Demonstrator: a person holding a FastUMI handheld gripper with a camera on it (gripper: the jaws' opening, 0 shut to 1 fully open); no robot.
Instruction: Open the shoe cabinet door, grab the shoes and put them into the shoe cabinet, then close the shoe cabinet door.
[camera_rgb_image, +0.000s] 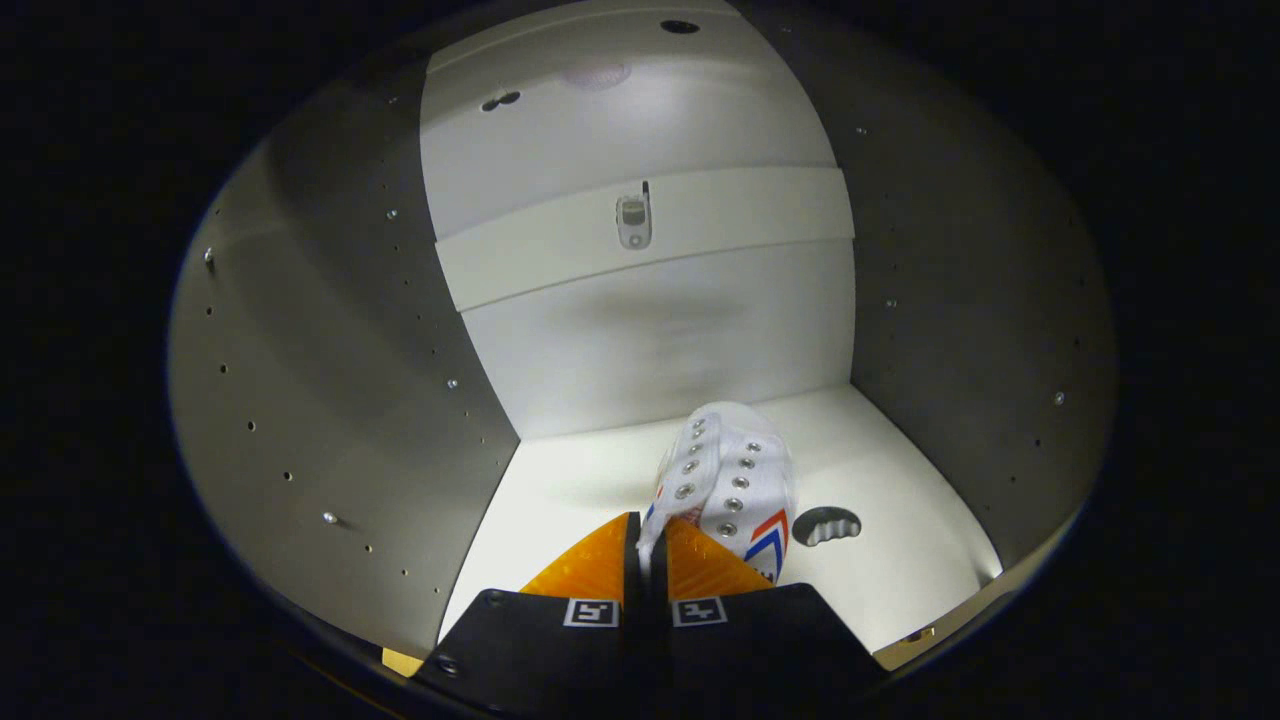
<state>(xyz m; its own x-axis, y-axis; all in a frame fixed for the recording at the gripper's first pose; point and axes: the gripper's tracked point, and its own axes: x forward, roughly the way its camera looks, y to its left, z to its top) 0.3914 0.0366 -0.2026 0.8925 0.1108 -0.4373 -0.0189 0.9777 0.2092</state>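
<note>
Gripper view: inside the shoe cabinet (330, 400), the tool (647, 560) is clenched on a white high-top shoe (735, 475), its two fingers pinched w/ barely a slit between them on what looks like the shoe's rear collar or heel edge. The shoe runs away from the fingers, toe toward the cabinet's back panel (660, 340), eyelet rows up, red-and-blue stripe on its side; it appears tilted toward the right, and whether the sole is already on the cabinet floor (560, 500) or just above it can't be told. A dark cut-out (826, 525) in the floor sits just beside the shoe, to its right. A horizontal rail w/ a small metal fitting (634, 221) crosses the back panel well above. Judged step: placing the shoe, approx. midway thru the task, door closing yet to come. To do it well, the shoe should be lowered until the sole rests flat, rolled upright first so it won't flop over on release, and kept off the cut-out. The fingers should open only once weight is on the floor, then back straight out along the same line, clear of the collar, so nothing snags and drags the shoe toward the door opening.
</note>
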